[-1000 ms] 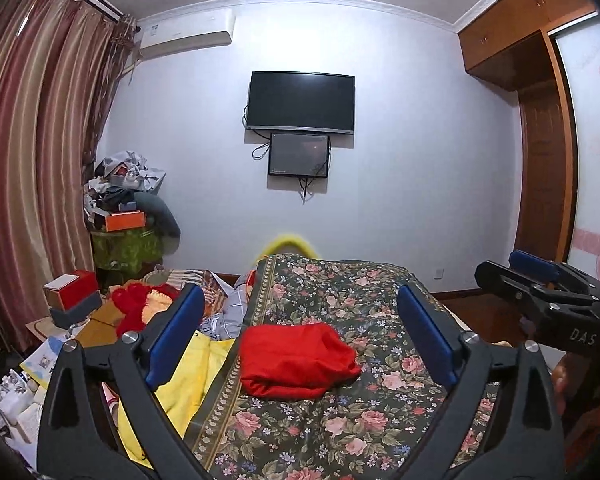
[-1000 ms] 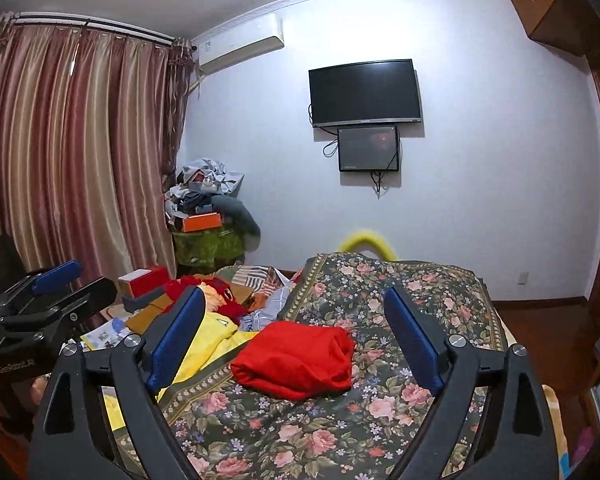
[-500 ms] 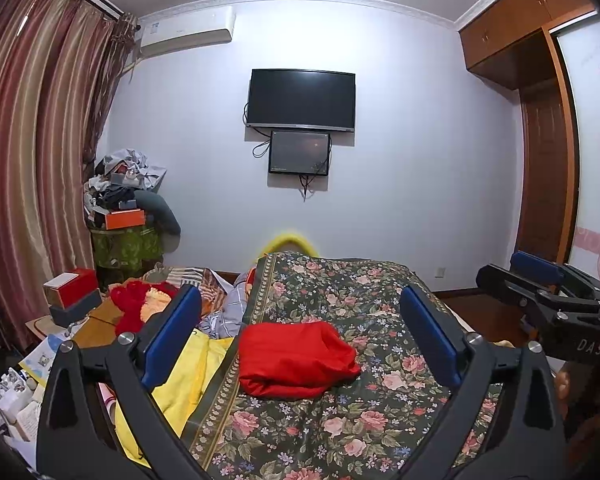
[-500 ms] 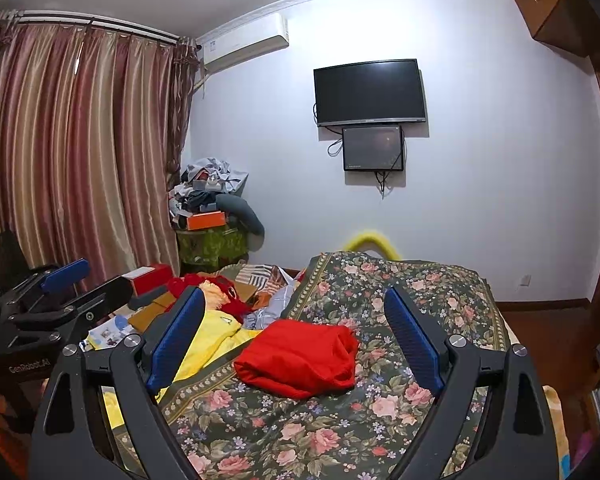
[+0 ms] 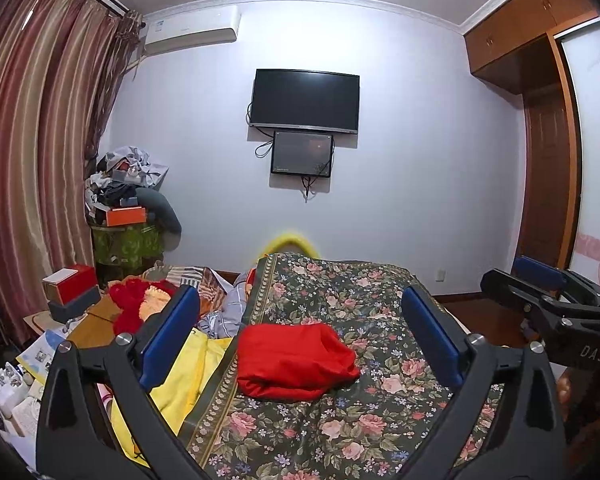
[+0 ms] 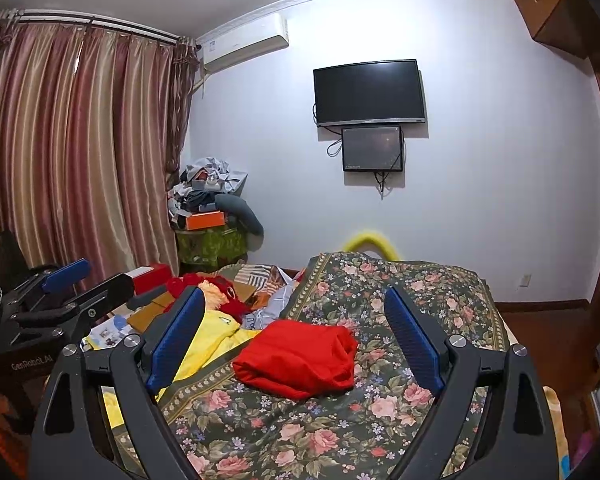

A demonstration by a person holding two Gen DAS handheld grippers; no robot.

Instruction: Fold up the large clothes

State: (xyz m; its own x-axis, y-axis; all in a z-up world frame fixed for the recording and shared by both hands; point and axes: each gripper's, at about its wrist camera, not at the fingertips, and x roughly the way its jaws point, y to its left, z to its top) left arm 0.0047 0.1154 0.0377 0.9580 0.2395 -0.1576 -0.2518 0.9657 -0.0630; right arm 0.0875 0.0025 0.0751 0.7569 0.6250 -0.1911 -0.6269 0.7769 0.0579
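Note:
A red garment [image 5: 292,360] [image 6: 296,356] lies folded into a thick bundle on the floral bedspread [image 5: 364,304] [image 6: 420,292]. My left gripper [image 5: 300,296] hovers short of the bundle, its blue pads wide apart and touching nothing. My right gripper [image 6: 294,294] is likewise open and held back from the bundle, with nothing between its pads. In each view the red bundle shows through the gap between the fingers. The right gripper [image 5: 540,300] also shows at the right edge of the left wrist view, and the left gripper [image 6: 60,292] at the left edge of the right wrist view.
A yellow cloth [image 5: 188,368] [image 6: 208,340] and a heap of other clothes [image 5: 140,300] lie left of the bedspread. Red boxes [image 5: 70,282] and papers crowd the left side. A cluttered cabinet [image 5: 126,236] stands by the curtain [image 5: 28,160]. A wardrobe [image 5: 548,180] is at the right.

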